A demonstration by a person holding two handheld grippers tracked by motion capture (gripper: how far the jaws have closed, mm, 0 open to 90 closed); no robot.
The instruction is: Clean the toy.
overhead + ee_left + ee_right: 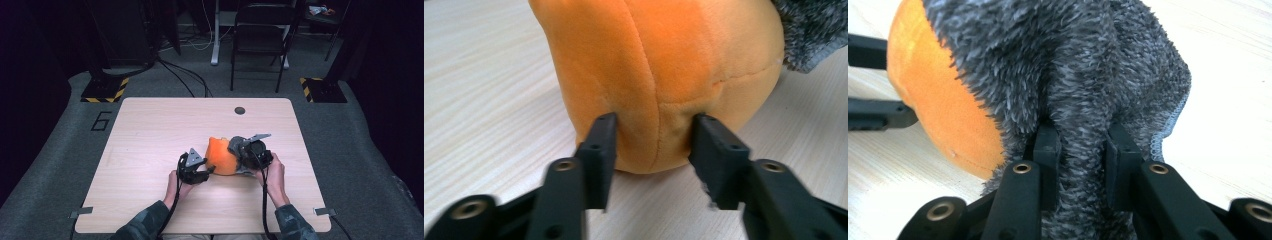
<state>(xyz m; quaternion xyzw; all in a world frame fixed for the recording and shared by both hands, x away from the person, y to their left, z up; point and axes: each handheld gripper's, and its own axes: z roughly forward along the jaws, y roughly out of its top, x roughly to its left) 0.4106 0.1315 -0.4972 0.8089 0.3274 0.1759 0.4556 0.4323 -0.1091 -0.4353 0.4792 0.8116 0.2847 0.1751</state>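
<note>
An orange plush toy (pixel 222 157) lies on the wooden table (pixel 150 130), with a grey fuzzy cloth (pixel 236 144) over its right side. My left gripper (pixel 209 171) sits at the toy's left end. In the left gripper view its jaws (pixel 654 125) straddle the orange toy's (pixel 659 60) rounded bottom, spread apart, tips resting lightly against the fabric. The grey cloth (pixel 809 30) shows at the top right. My right gripper (pixel 240 152) is shut on a fold of the grey cloth (pixel 1073 60), which is pinched between its pads (pixel 1082 135). The orange toy (pixel 933 100) bulges out to the left.
A round cable hole (pixel 239 110) sits near the table's far edge. A folding chair (pixel 260 35) stands on the floor beyond the table. The left gripper's black jaws (pixel 873 115) enter the right gripper view from the left.
</note>
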